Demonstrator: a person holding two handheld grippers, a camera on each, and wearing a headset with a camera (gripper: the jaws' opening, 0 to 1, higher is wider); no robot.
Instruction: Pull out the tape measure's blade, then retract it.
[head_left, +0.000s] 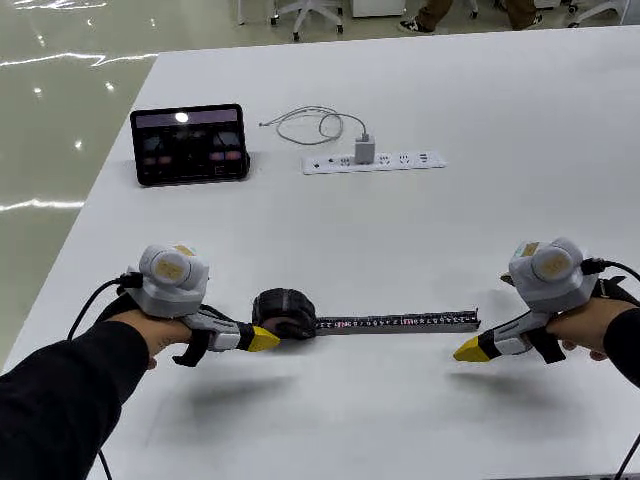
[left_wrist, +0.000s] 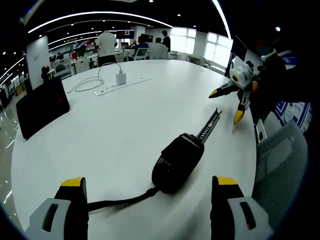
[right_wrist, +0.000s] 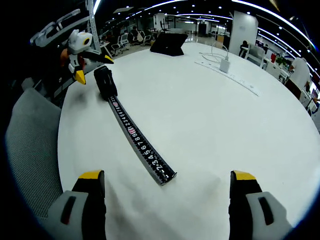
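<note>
Left gripper (head_left: 262, 340) and right gripper (head_left: 470, 350): I record both sets of jaws open, gripping nothing. On the white desk (head_left: 400, 240) the tape measure (head_left: 284, 312) lies just ahead of the left jaws. Its blade (head_left: 400, 321) lies flat, extended left-to-right, with its tip just short of the right jaws.

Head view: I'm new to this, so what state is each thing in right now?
Tape measure: resting, not gripped.
Blade: pulled out, lying flat.
Left tool: open, holding nothing.
Right tool: open, holding nothing.
Tablet: screen lit.
Charger: plugged into the power strip.
</note>
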